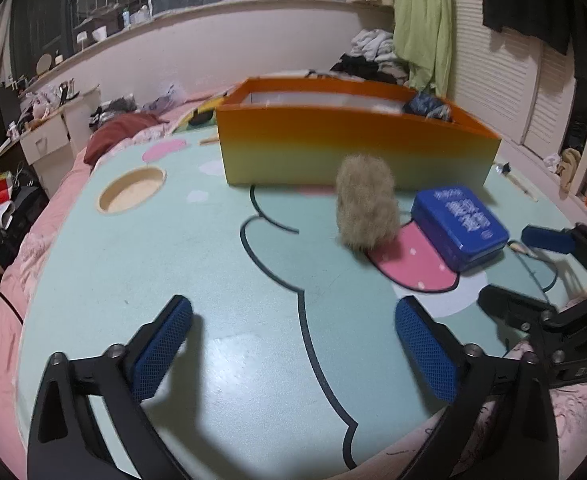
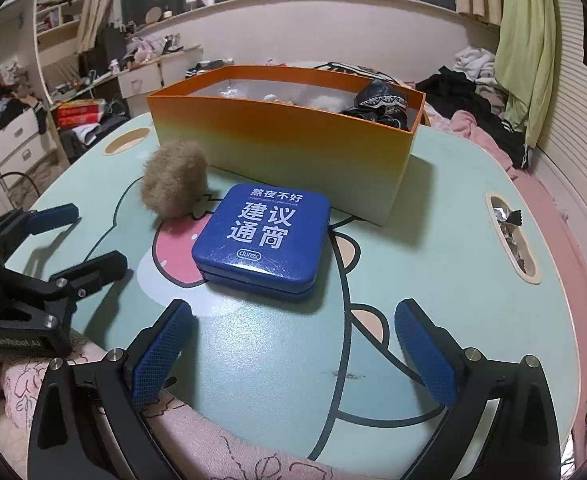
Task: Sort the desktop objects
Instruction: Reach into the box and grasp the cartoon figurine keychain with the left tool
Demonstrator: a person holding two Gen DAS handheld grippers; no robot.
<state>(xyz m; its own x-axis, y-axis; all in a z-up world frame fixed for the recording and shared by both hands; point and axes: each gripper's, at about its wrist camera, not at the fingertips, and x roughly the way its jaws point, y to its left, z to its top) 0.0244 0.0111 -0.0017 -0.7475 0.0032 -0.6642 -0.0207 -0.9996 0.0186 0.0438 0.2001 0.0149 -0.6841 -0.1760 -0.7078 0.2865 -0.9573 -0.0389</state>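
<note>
On the mint cartoon tabletop (image 2: 433,248), a flat blue metal tin (image 2: 262,236) reads "durex". Behind it, the orange cardboard box (image 2: 285,148) holds dark lacy fabric (image 2: 377,106). My left gripper (image 1: 293,344) and right gripper (image 2: 293,344) gape wide, empty.

Bare tabletop (image 2: 277,360) leads to tin (image 2: 263,236); box (image 2: 293,148) blocks behind.

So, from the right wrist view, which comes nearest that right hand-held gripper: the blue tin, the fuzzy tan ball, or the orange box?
1. Blue square metal tin, straight ahead.
2. Fuzzy tan ball, ahead, left.
3. Orange cardboard box, behind both.
</note>
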